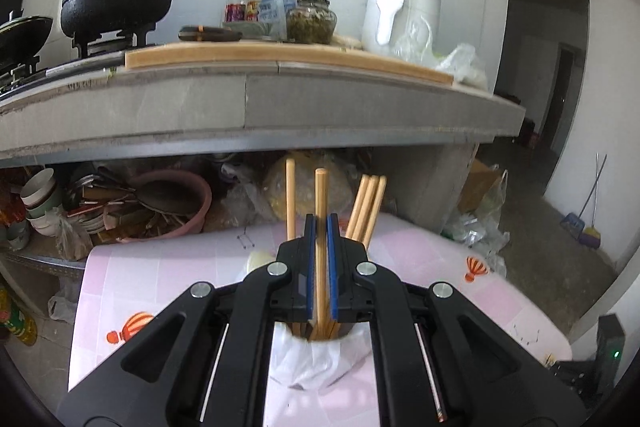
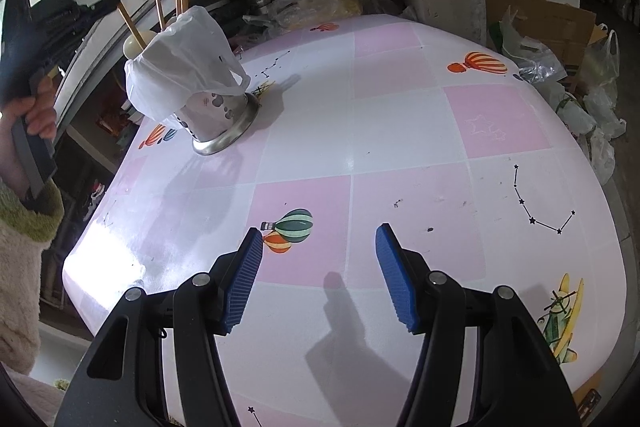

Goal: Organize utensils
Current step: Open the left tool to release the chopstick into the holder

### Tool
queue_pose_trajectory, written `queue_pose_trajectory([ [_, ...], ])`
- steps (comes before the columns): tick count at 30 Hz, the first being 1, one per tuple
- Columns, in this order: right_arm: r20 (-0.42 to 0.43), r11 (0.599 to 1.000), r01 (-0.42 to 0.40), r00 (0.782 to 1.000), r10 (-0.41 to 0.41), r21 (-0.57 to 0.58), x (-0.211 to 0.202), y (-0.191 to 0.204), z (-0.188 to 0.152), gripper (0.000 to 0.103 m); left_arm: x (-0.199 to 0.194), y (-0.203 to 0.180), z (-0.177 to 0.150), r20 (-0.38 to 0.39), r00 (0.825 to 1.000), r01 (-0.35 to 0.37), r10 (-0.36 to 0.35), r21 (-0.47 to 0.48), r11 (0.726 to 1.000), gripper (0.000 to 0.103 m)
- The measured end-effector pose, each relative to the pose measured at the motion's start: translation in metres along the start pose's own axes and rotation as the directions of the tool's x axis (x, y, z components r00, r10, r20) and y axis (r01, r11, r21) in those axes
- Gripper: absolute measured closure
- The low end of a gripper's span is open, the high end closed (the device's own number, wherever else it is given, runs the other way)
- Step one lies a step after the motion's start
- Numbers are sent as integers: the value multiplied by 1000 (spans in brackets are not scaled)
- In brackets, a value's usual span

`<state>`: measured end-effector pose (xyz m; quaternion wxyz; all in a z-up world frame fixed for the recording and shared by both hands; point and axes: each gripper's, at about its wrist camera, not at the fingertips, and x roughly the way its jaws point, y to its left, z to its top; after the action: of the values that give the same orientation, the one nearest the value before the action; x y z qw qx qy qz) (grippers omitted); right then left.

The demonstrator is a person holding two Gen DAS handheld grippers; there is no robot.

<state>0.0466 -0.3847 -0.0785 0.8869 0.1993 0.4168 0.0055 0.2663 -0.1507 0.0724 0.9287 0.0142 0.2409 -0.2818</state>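
Left wrist view: left tool (image 1: 320,223) clamped on one wooden chopstick (image 1: 320,195) at mid-shaft, its lower end inside the metal cup (image 2: 216,115), which is draped in a plastic bag (image 2: 180,67). Chopstick judged light, stiff, smooth; a mid-shaft hold suits it. Right tool (image 2: 318,275) spread apart, empty, above the surface (image 2: 400,131).

A table covered in glossy pink-and-white checked oilcloth (image 2: 400,131), printed with hot-air balloons, stars and a small plane, carries a perforated steel utensil holder (image 2: 218,119) draped in a white plastic bag (image 2: 184,67); a pale rounded object (image 2: 134,45), possibly a lid, sits just behind it.
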Motion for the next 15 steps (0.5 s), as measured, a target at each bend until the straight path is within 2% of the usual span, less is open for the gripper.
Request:
queue_pose_trajectory([
  [11,-2,1000,-3,1000,3,-7,0,5,0,45,-1,-13,-19,-23,998,-52,54,88,995,97],
  [15,0,1000,-1,1000,1,-10,-1,6,0,45,-5,-12,-19,-21,998,-57,58,79,995,75],
])
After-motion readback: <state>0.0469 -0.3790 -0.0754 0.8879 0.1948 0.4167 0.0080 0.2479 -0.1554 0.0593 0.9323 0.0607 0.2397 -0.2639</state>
